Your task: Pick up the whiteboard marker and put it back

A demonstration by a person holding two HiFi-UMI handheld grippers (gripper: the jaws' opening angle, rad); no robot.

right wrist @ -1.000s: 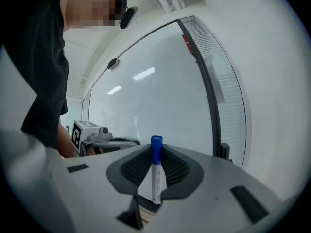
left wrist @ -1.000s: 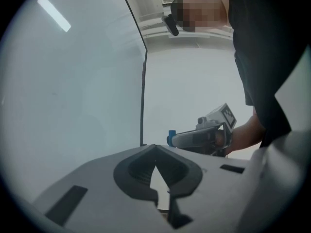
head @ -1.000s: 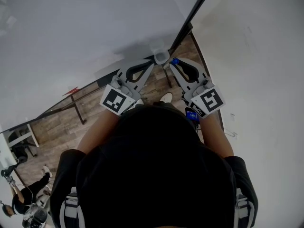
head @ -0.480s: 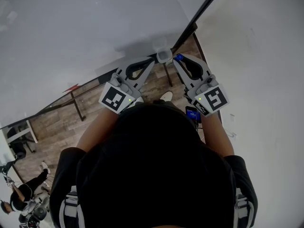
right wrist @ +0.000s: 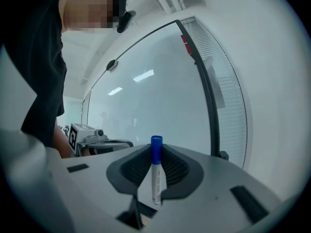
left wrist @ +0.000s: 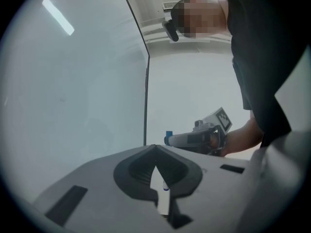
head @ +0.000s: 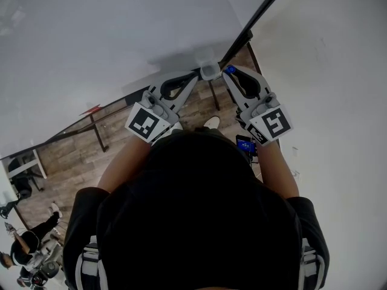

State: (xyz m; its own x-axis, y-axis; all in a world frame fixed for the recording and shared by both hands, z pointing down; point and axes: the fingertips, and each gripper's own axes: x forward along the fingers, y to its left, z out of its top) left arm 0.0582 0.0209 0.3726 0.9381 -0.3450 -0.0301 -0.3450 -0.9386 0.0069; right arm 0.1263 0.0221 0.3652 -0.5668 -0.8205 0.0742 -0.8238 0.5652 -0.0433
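Note:
My right gripper (head: 230, 72) is shut on the whiteboard marker (head: 228, 69), a white barrel with a blue cap. In the right gripper view the marker (right wrist: 156, 174) stands upright between the pads, cap upward. A small white holder (head: 209, 71) sits at the whiteboard's (head: 91, 41) lower edge, just left of the marker. My left gripper (head: 199, 76) has its tips at this holder and looks shut on it. In the left gripper view a thin white piece (left wrist: 161, 191) is pinched between the pads. The right gripper (left wrist: 171, 140) with the blue cap (left wrist: 168, 135) shows beyond.
A black frame bar (head: 257, 20) runs up between the whiteboard and the white wall on the right. Wooden floor (head: 78, 156) and a metal stand leg (head: 100, 138) lie below. Another person (head: 21, 249) is at the far lower left. A small lit screen (head: 244, 145) hangs under my right wrist.
The right gripper with the marker has edged slightly up, so the blue cap is level with the holder. The left gripper has stayed at the holder.

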